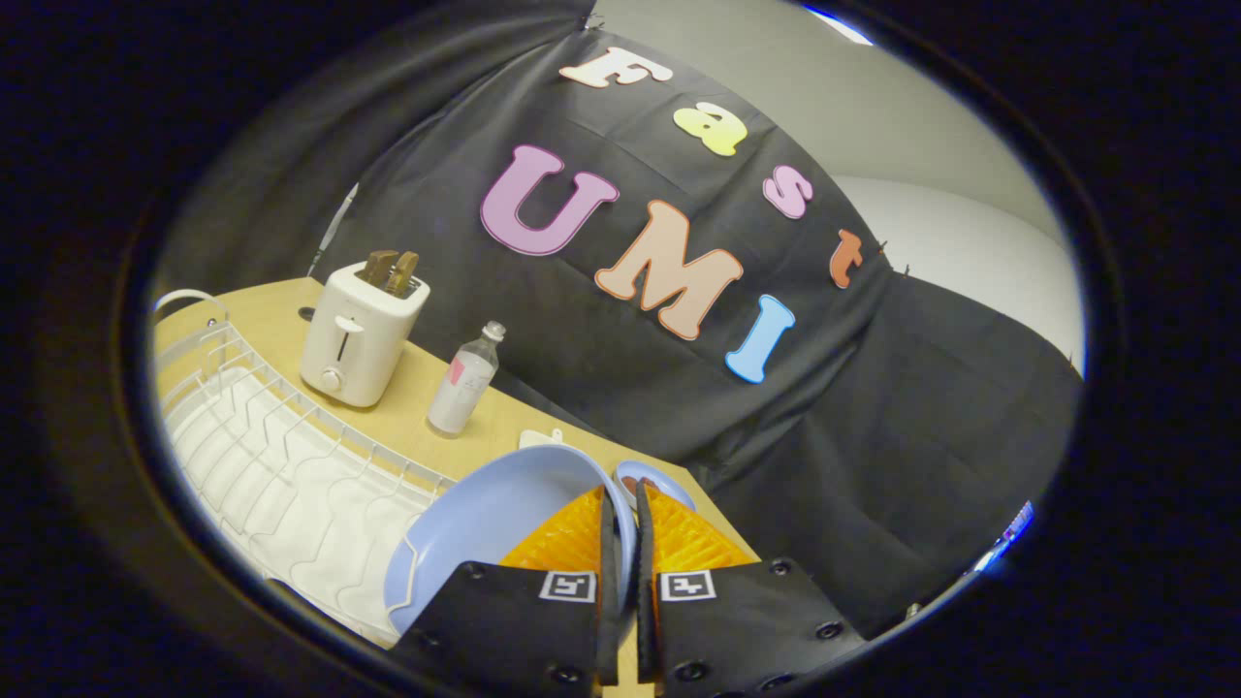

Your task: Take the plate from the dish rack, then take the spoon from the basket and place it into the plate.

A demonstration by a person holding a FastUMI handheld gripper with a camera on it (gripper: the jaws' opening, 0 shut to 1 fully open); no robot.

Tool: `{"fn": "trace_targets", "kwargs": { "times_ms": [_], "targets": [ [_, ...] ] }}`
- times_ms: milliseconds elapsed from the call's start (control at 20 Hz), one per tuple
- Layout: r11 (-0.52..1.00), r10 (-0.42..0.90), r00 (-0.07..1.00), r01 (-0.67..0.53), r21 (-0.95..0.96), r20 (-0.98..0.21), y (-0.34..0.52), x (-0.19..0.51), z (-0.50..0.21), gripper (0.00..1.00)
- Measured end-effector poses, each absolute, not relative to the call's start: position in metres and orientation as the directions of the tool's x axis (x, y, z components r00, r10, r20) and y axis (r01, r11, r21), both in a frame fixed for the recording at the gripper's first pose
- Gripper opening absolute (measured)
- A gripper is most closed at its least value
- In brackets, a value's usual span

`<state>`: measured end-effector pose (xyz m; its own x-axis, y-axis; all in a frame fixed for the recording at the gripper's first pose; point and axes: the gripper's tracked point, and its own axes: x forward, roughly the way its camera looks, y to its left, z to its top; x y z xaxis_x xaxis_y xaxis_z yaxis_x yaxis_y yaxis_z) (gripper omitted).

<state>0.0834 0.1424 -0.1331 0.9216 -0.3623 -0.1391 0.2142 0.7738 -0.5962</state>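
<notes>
At the bottom centre, the tongs (625,504) are clamping the rim of the blue plate (494,528), both fingers pressing on it, over the white dish rack (281,465) at lower left. Farther up the desk (485,427) are standing a bottle (463,380) and a toaster (359,334).

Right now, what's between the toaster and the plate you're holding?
In the gripper view, a clear plastic bottle stands on the wooden table between the toaster and the blue plate, which the gripper has clamped by the rim.
</notes>
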Motion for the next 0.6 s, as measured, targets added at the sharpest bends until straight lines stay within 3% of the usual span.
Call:
{"fn": "trace_targets", "kwargs": {
  "times_ms": [300, 450, 600],
  "targets": [
    [0.748, -0.333, 0.935, 0.184, -0.638, -0.120, 0.154, 0.093, -0.121, 0.10],
    [0.702, -0.330, 0.944, 0.241, -0.670, -0.006, 0.155, 0.094, -0.081, 0.10],
    [0.723, -0.321, 0.947, 0.237, -0.649, -0.011, 0.148, 0.109, -0.067, 0.10]
  ]
}}
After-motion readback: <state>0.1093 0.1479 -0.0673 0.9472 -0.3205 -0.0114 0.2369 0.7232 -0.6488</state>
